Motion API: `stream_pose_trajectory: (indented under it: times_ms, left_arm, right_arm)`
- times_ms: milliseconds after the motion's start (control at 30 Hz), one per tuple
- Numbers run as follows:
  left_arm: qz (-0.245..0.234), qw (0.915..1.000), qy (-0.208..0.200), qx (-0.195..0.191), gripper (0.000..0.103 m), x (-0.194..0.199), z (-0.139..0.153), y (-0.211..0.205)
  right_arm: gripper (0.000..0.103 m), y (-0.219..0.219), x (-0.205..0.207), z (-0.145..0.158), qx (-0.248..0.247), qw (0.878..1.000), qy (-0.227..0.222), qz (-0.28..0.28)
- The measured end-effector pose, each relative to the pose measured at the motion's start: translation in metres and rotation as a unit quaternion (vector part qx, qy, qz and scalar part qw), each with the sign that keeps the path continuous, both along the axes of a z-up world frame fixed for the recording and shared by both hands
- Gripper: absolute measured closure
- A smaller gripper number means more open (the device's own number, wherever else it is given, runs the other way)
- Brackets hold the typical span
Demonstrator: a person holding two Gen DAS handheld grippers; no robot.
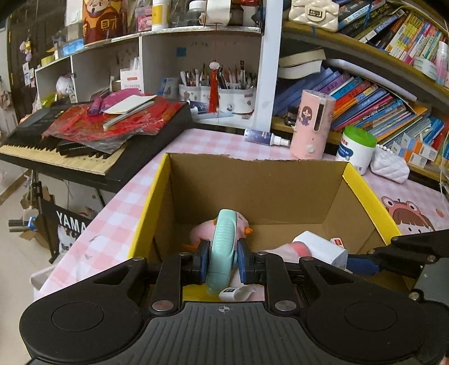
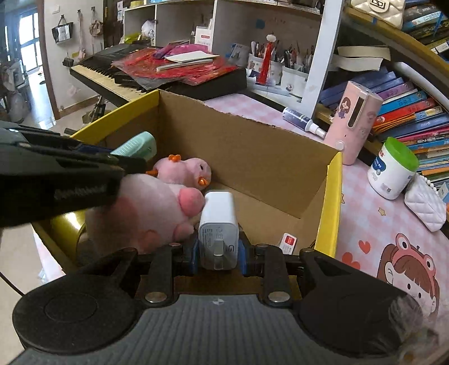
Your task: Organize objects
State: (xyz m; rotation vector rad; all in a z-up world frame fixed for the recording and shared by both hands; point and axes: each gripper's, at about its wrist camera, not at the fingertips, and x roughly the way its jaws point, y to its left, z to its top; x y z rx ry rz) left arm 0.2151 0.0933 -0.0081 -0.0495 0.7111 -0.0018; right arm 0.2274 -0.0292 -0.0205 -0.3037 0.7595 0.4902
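Both grippers loaded over box (image 1: 364,182).
Left gripper (image 1: 223,259) pinches mint case (image 1: 224,238); right gripper (image 2: 219,257) pinches charger (image 2: 217,221), likely for dropping beside plush (image 2: 185,168).

White capitals reading "YAMA", the rest cut off, stand on the black keyboard stand banner (image 1: 68,224) beside the bench's left edge. Gold Chinese characters, one of them "财", show on the red figure tin (image 1: 105,21) on the top shelf. The white card box (image 2: 202,36) in the shelf cubby carries a small word that looks like "Drinking". Book spines and the white tub's label are too small to read.
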Motion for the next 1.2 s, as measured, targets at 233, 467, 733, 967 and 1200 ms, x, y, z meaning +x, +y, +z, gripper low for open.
stream_pose_trajectory:
  times_ms: [233, 467, 733, 967, 1200]
  left_arm:
    - [0.014, 0.9998, 0.009, -0.012, 0.074, 0.000, -0.002, 0.004]
    - [0.032, 0.9975, -0.062, -0.013, 0.022, -0.038, 0.019, 0.002]
    - [0.031, 0.9951, -0.093, 0.001, 0.016, -0.085, 0.037, -0.003]
    - [0.024, 0.9951, -0.095, 0.017, 0.008, -0.133, 0.039, -0.008]
    - [0.026, 0.9965, -0.075, 0.027, 0.005, -0.173, 0.031, -0.011]
  right_arm:
    - [0.077, 0.001, -0.001, 0.001, -0.001, 1.000, 0.001, -0.003]
    - [0.068, -0.007, -0.019, 0.014, 0.043, 0.998, -0.026, -0.041]
    - [0.057, -0.015, -0.073, 0.042, 0.074, 0.988, -0.099, -0.095]
    - [0.047, -0.023, -0.128, 0.049, 0.057, 0.979, -0.124, -0.150]
    - [0.029, -0.026, -0.175, 0.036, 0.020, 0.969, -0.105, -0.224]
